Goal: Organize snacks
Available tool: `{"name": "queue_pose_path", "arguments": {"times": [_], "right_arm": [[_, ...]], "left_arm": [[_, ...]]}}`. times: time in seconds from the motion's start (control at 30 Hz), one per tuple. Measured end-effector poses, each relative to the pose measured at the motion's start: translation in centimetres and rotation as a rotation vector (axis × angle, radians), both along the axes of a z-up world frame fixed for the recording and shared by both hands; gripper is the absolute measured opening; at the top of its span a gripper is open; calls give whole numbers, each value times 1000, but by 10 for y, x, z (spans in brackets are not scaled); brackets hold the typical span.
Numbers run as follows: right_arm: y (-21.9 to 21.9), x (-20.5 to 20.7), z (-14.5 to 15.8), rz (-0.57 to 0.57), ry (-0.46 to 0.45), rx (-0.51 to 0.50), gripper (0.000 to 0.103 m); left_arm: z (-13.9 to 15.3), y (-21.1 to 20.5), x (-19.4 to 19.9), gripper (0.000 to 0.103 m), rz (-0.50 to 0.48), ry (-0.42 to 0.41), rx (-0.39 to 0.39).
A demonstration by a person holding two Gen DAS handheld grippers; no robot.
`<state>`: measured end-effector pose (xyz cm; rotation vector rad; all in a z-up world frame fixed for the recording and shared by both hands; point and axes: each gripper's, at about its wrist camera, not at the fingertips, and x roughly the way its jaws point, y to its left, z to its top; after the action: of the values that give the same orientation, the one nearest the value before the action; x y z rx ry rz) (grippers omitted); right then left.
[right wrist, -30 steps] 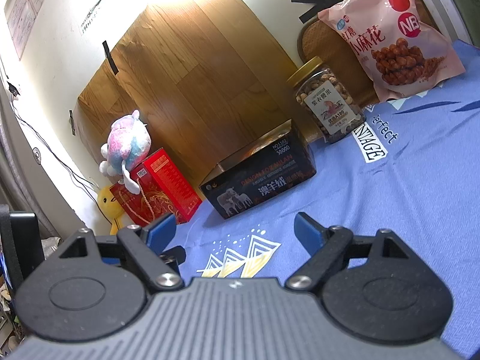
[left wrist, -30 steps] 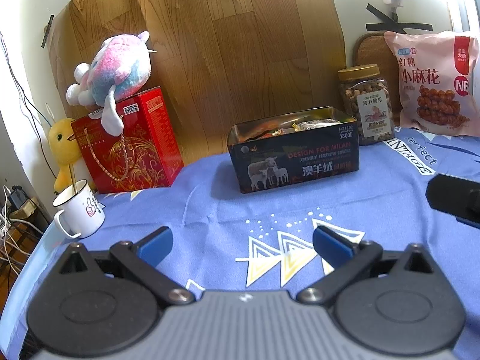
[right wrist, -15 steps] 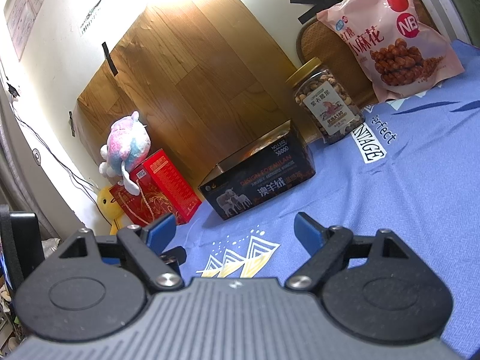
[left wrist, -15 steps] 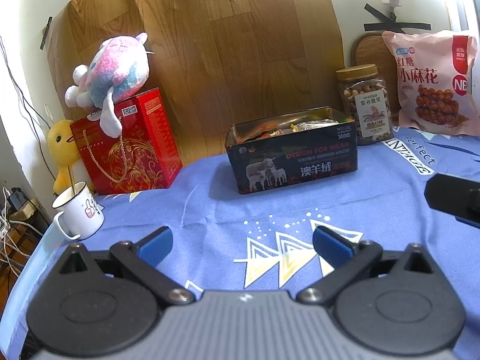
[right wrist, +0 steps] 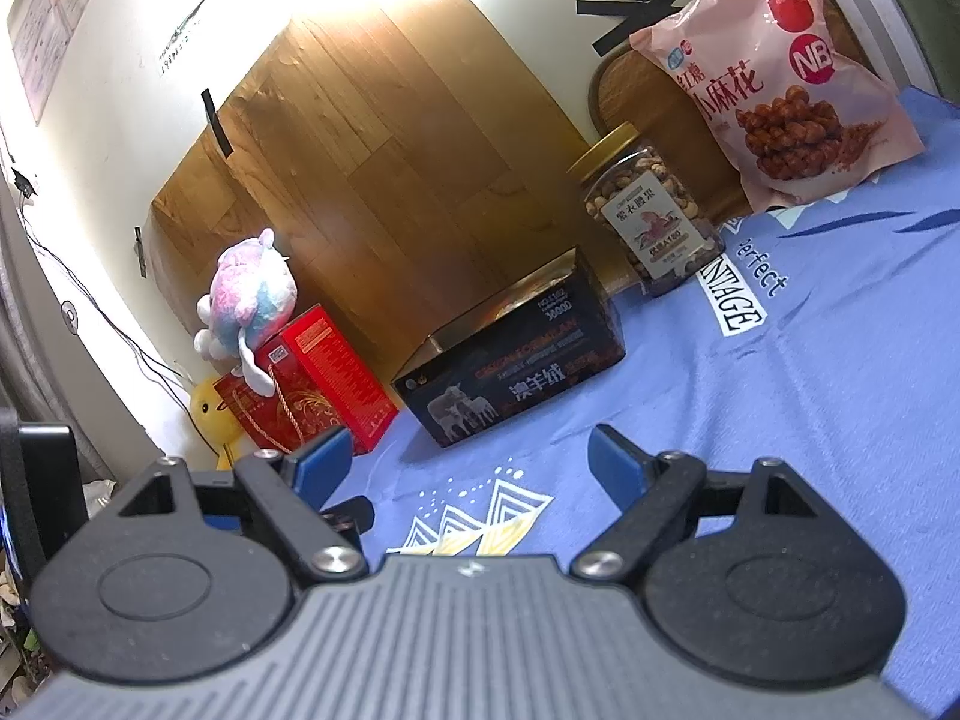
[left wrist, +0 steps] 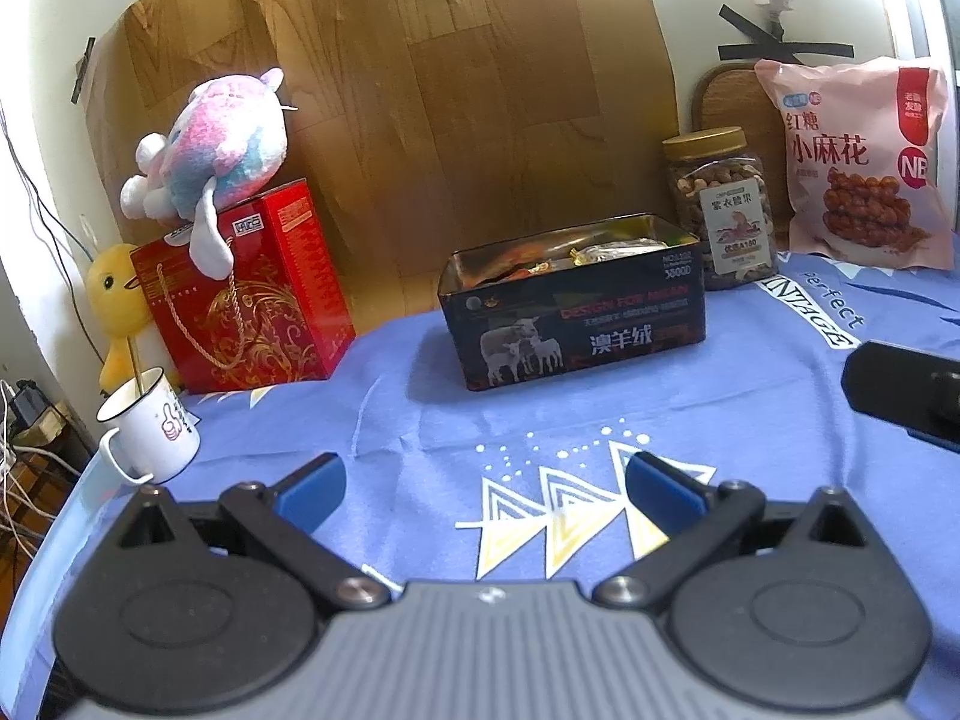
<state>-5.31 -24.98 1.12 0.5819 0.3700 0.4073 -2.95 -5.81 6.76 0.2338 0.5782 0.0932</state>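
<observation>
**My 2 Grippers Waited Over the Blue Cloth**

My left gripper point(left wrist: 483, 483) was spread wide, with nothing between its blue fingers point(left wrist: 309, 483). It hung low over the blue cloth point(left wrist: 420, 420), above some white and yellow triangles printed on it. My right gripper point(right wrist: 462, 462) was spread wide too, and it held nothing. It tipped a bit to one side.

The snacks were near the back of the table. A dark tin point(left wrist: 576, 312) with sheep on its side stood in the middle. It had no lid on, and shiny wrapped treats point(left wrist: 606, 249) sat inside it. Just to the right of the tin stood a clear jar of nuts point(left wrist: 720, 210) with a gold lid. Next to the jar, a pink snack bag point(left wrist: 858, 162) leaned up against the wall.

On the left stood a red gift box point(left wrist: 252, 294). A pink and blue plush toy point(left wrist: 216, 144) sat on top of it. A yellow duck toy point(left wrist: 117, 300) peeked out from behind the box. A white mug point(left wrist: 150, 426) stood near the edge of the cloth.
</observation>
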Motion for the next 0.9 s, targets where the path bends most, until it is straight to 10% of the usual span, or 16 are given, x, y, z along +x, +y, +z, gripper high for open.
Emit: {"name": "queue_pose_path", "arguments": {"times": [0.9], "right_arm": [[-2,1,-4,-8,13,8,88]], "left_arm": [[-7,-1,4,103,0,28,-8]]}}
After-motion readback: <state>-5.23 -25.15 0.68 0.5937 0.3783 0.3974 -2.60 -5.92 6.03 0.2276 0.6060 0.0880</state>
